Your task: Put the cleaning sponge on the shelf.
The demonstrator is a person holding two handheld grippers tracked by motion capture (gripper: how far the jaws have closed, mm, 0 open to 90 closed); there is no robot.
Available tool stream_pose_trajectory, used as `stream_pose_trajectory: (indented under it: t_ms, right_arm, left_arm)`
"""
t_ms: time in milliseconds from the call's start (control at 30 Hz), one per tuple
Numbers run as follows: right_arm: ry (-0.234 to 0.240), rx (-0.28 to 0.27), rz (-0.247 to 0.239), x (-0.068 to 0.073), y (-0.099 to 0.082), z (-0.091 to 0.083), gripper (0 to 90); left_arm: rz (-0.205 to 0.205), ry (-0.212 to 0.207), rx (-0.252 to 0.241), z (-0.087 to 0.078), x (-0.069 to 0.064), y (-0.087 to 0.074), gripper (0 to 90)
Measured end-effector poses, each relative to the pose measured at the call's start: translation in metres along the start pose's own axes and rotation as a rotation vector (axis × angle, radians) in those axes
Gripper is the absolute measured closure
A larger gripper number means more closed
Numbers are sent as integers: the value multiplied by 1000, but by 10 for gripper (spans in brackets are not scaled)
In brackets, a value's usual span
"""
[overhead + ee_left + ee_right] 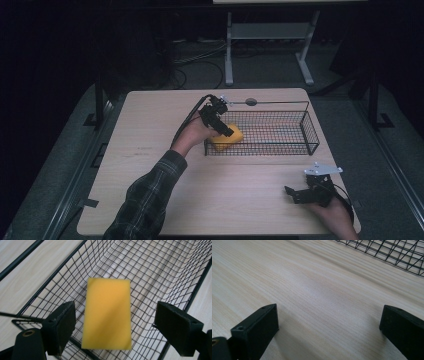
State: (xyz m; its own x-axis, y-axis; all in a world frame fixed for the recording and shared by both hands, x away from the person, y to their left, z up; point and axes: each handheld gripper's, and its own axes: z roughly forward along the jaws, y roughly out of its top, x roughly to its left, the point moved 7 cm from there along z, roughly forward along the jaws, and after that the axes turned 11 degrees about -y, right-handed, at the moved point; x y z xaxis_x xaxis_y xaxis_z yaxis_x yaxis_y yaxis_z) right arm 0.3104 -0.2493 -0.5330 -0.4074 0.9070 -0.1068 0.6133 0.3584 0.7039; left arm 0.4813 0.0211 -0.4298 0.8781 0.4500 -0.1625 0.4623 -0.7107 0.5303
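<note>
The yellow sponge (107,314), a plain rectangular block, probably light and soft, should compress easily; its long sides offer the best hold. It lies at centre frame in the high view, in the left end of the black wire basket (300,131). The left gripper (113,322) hangs above it, jaws spread wide of both sides. Lower right, the right gripper (299,194) idles over the table (150,125), jaws apart.

The left forearm (150,197), in a plaid sleeve, is stretched far forward, and the left gripper (220,121) is held with its fingers (62,325) spread wide. At the near right, the right gripper (300,194) is held low, fingers (259,327) likewise parted.
</note>
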Motion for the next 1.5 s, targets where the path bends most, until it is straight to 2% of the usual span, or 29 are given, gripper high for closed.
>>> stream_pose_trajectory:
  t_ms: [467, 867, 1100, 1200, 1400, 1500]
  right_arm:
    - [-1, 2, 1, 0, 0, 0, 14]
    - [-2, 1, 0, 0, 0, 0, 13]
    - [-2, 1, 0, 0, 0, 0, 14]
    - [-2, 1, 0, 0, 0, 0, 14]
    - [-2, 1, 0, 0, 0, 0, 13]
    - [-2, 1, 0, 0, 0, 0, 13]
  left_arm:
    - [2, 23, -43, -27, -2, -15, 171]
    - [-8, 30, -73, -41, -3, -32, 171]
    - [-12, 39, -90, -51, -4, -47, 172]
    - [-10, 45, -88, -57, -5, -58, 172]
    - [-23, 58, -120, -62, -7, -73, 172]
    - [-24, 65, -118, -63, -7, -79, 172]
